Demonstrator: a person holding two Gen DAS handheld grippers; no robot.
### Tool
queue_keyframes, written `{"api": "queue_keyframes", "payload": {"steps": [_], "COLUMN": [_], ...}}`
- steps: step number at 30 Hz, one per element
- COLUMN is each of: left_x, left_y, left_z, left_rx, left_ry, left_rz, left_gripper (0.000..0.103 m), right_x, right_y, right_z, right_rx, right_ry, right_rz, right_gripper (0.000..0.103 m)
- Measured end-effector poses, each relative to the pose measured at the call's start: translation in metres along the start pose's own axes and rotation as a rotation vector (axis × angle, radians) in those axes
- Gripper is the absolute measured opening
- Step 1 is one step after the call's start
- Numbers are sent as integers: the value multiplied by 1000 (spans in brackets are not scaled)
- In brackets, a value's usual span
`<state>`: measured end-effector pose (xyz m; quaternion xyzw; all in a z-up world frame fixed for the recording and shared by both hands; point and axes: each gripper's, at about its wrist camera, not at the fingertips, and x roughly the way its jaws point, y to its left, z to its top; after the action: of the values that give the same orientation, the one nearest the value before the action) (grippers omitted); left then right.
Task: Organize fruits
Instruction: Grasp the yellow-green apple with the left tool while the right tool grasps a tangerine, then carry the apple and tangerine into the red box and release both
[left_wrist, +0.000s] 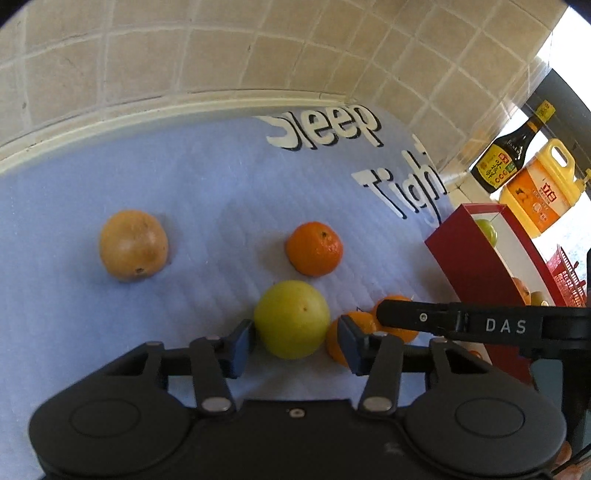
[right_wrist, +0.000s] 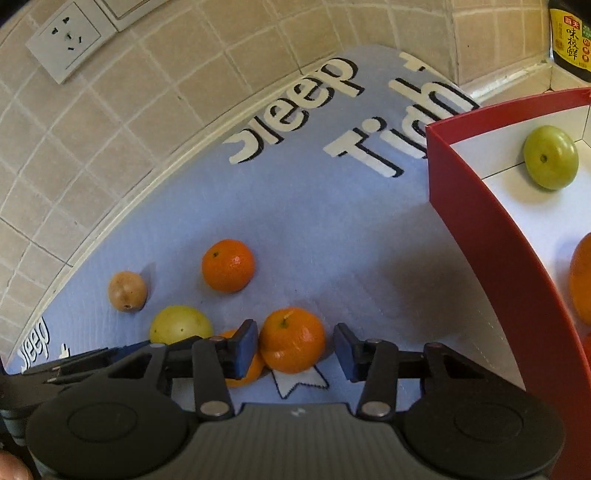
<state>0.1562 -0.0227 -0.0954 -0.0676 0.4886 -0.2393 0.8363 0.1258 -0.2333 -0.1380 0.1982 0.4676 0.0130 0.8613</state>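
Note:
On the blue mat my left gripper is open around a yellow-green fruit, a finger on each side, apart from it. Two mandarins lie just right of it, behind my right gripper's finger. A third mandarin and a tan fruit lie farther off. In the right wrist view my right gripper is open around a mandarin, with another mandarin behind its left finger. The red tray holds a green fruit and an orange.
A tiled wall runs behind the mat, with a socket on it. A soy sauce bottle and a yellow oil jug stand beyond the tray. A red basket is at the far right.

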Motion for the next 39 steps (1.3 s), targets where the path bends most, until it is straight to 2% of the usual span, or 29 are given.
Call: {"api": "queue_keyframes", "payload": {"steps": [4, 7, 10, 13, 18, 23, 28, 33, 37, 39], "left_x": [3, 4, 1, -13, -43, -75, -89, -56, 1, 24], "left_y": [4, 6, 0, -12, -37, -81, -145, -205, -235, -245], "left_z": [4, 5, 4, 4, 16, 37, 61, 70, 64, 60], "left_rx": [-14, -13, 2, 51, 123, 220, 337, 405, 415, 429], "left_ry": [11, 12, 10, -30, -100, -194, -281, -254, -150, -109], "left_rz": [-13, -17, 5, 28, 22, 12, -58, -165, -191, -177], "left_gripper": [54, 53, 53, 53, 53, 53, 53, 53, 53, 53], "right_x": [4, 4, 2, -7, -45, -104, -167, -200, -197, -186], "right_y": [-2, -4, -6, -9, -4, -11, -35, -85, -145, -168], "right_z": [3, 6, 6, 5, 14, 30, 55, 78, 79, 77], "right_rx": [19, 24, 33, 52, 12, -23, -69, -33, 79, 115], "right_ry": [2, 23, 32, 18, -84, -234, -403, -479, -451, -417], "right_rz": [22, 39, 51, 61, 66, 86, 12, -113, -174, -189], "right_gripper": [47, 41, 41, 40, 40, 40, 40, 40, 41, 41]}}
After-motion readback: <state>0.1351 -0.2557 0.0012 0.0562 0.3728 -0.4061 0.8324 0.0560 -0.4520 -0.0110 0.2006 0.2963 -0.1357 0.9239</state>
